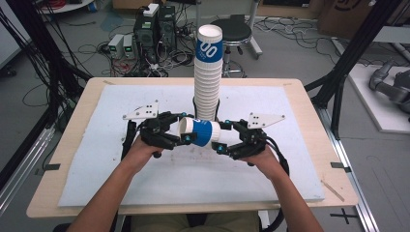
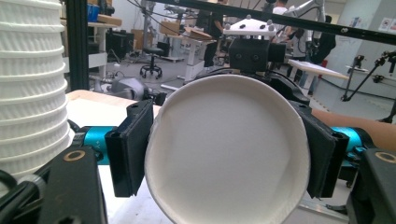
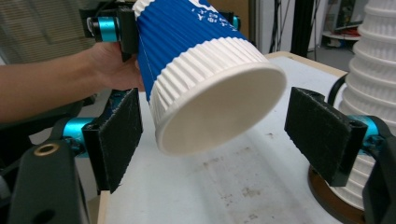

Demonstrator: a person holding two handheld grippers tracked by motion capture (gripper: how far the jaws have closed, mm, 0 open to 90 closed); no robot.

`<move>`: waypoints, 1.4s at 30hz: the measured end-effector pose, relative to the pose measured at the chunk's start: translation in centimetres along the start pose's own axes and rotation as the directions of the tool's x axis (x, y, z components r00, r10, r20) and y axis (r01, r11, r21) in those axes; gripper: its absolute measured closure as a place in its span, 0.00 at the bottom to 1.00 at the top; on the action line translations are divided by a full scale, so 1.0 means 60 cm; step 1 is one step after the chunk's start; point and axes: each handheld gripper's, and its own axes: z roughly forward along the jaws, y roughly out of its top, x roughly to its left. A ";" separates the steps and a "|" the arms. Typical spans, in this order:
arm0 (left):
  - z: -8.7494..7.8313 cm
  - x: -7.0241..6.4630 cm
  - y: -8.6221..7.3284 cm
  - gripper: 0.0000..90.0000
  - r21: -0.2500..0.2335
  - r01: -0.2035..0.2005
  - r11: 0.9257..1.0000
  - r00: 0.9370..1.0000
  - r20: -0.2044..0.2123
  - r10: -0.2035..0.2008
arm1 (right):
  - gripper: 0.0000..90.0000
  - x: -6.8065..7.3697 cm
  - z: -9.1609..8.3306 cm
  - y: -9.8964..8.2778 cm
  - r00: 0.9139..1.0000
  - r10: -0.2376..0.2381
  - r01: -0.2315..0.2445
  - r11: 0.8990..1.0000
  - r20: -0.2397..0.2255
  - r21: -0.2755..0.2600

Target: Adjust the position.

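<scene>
We hold one paper cup (image 1: 200, 132) on its side just in front of the tall stack of cups (image 1: 208, 72), which serves as our landmark on the white mat (image 1: 96, 174). Nearest us, our forearms come in low so both tools meet level at the cup. The left gripper (image 1: 186, 130) pinches the cup at its open mouth; in the left gripper view the pads (image 2: 128, 149) press either side of the rim (image 2: 229, 149), squeezing it slightly oval, which keeps the cup steady and off the mat. The right gripper (image 1: 223, 137) stands spread around the cup's base (image 3: 219, 112): in the right gripper view both pads (image 3: 116, 135) sit clear of the ribbed white band, one on each side. We judge this a handover or a re-grip, with the base presented so the right jaws can close on it. Beyond the cup, the stack rises upright from a dark round holder (image 3: 327, 196), close enough that a freed cup could go onto it.
</scene>
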 end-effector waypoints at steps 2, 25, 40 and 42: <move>0.003 0.000 -0.001 0.32 -0.007 0.007 1.000 1.000 0.017 -0.007 | 0.22 0.000 0.003 -0.001 1.000 0.000 0.000 1.000 -0.009 -0.003; 0.013 -0.002 -0.006 0.33 -0.013 0.048 0.999 0.993 0.113 -0.047 | 0.22 -0.001 0.008 -0.005 0.993 0.013 -0.011 1.000 -0.118 0.019; 0.018 -0.010 -0.004 0.17 0.087 0.039 0.995 0.999 0.017 -0.041 | 0.24 -0.003 -0.013 0.005 0.998 -0.018 0.024 0.995 -0.066 0.095; 0.014 -0.010 -0.002 0.17 0.101 0.032 0.994 0.999 0.012 -0.033 | 0.24 -0.005 -0.017 0.005 0.998 -0.013 0.020 0.994 -0.061 0.109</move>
